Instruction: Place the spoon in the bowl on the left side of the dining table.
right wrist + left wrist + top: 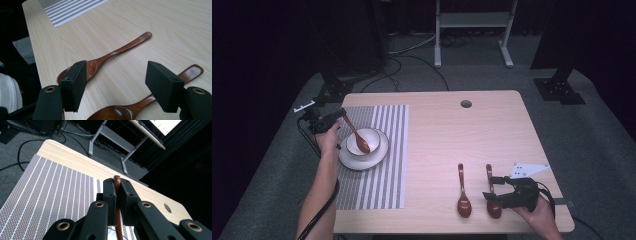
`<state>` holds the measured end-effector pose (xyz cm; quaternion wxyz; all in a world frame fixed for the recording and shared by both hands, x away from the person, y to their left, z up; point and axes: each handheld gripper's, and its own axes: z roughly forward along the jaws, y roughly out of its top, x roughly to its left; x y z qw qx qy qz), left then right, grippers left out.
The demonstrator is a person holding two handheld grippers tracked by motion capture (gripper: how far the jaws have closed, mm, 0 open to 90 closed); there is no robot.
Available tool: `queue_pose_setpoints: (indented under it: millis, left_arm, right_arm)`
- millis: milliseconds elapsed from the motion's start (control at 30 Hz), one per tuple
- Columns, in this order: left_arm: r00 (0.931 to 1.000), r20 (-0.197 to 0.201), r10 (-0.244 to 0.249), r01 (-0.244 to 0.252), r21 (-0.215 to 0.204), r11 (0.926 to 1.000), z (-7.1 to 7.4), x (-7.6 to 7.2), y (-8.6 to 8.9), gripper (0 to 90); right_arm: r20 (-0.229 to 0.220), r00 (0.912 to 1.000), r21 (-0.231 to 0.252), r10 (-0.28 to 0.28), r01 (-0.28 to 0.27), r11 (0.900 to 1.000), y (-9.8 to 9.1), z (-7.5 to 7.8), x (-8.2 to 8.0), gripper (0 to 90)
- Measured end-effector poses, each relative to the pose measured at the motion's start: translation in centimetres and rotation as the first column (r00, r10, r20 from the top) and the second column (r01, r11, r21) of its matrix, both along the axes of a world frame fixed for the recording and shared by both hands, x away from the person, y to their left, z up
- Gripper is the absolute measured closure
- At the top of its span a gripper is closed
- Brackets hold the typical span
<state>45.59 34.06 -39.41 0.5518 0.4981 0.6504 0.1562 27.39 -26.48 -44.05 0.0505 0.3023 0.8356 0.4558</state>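
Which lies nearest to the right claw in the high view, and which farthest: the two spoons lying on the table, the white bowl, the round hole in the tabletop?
From the right claw:
1. Right-hand spoon, at the claw's tips.
2. Left-hand spoon, just beyond it, toward the mat.
3. Round hole, at the table's far edge.
4. White bowl, across the table on the striped mat.

**Grippers and arms: appearance**

Left gripper (343, 114): matte black body, black cable trailing down along the forearm, pale plate on its rear. Close up, two rectangular black pads (110, 192) on black link arms, brass-ringed pivot holes, small screw dimples in the pads.

Right gripper (490, 188): black body, grey three-cornered plate with dark dots on top, black cable behind. Blocky foam-like pads (163, 85), brass-ringed pivots at the base.

Both forearms bare, no sleeves.
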Motion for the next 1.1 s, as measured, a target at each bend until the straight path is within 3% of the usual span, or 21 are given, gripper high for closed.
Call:
queue_pose_setpoints:
  millis: [433, 667, 1100]
  left_arm:
    - [0.9997, -0.024, 0.000, -0.001, -0.042, 0.9991, -1.9, -0.2, 0.6, 83.7]
    - [0.9989, -0.046, -0.007, 0.004, -0.060, 0.9982, -2.8, -0.3, 1.0, 78.6]
    - [0.9969, -0.068, -0.039, 0.036, -0.057, 0.9977, -2.7, -0.6, 1.3, 66.2]
  right_arm:
    - [-0.004, 1.0000, -0.002, 0.003, -0.003, 1.0000, 0.2, -0.2, 0.1, 32.3]
    - [-0.013, 0.9998, -0.009, 0.014, -0.014, 0.9999, 0.6, -0.5, 0.1, 32.4]
    - [-0.004, 1.0000, 0.002, 0.008, -0.008, 1.0000, 0.3, -0.1, -0.1, 32.4]
